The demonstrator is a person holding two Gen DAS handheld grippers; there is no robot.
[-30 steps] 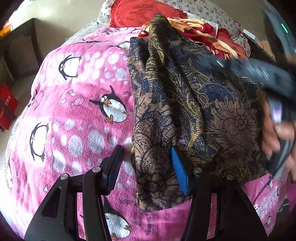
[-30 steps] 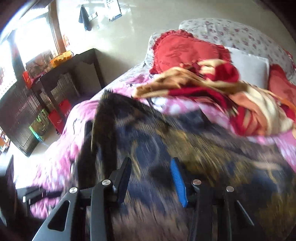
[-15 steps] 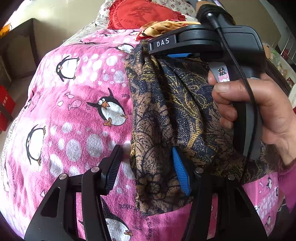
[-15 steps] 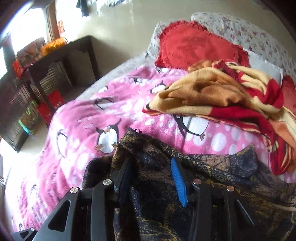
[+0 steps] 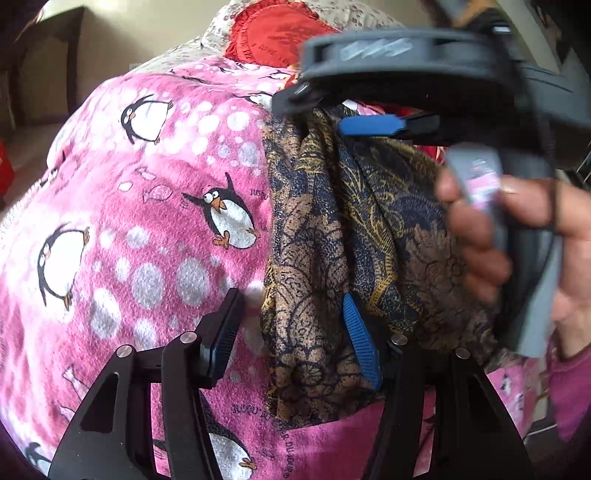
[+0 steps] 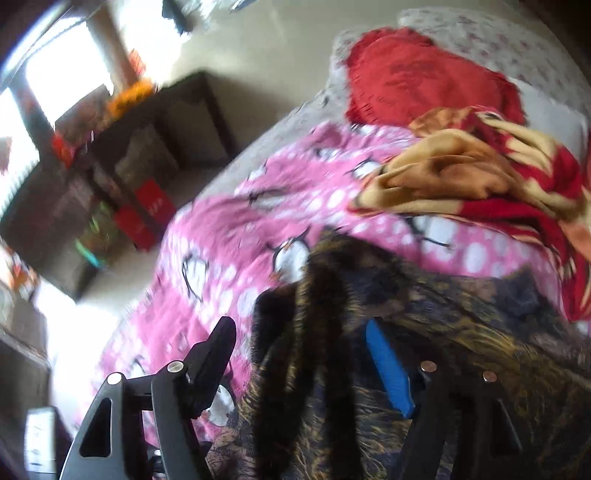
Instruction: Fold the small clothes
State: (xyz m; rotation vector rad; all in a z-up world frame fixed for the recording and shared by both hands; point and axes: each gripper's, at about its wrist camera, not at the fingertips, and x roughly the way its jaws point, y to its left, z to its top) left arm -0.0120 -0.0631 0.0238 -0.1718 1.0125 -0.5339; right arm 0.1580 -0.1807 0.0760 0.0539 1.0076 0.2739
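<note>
A pink penguin blanket (image 5: 147, 206) covers the bed, with a red cushion (image 5: 280, 33) at the far end. The dark patterned garment (image 5: 332, 236) lies on the blanket's right part. The left gripper (image 5: 291, 332) stands wide over the garment's near edge. The right gripper (image 6: 299, 354), held by a hand (image 5: 517, 236), has just been opening; cloth sits loose between its jaws.

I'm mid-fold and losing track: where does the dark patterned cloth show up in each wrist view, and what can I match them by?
Left wrist: cloth runs down the centre, from the right tongs at top to the left tongs at bottom.
Right wrist: cloth fills the lower right, a fold hanging between the right tongs.
Shared landmark: red cushion, at the top in both.
</note>
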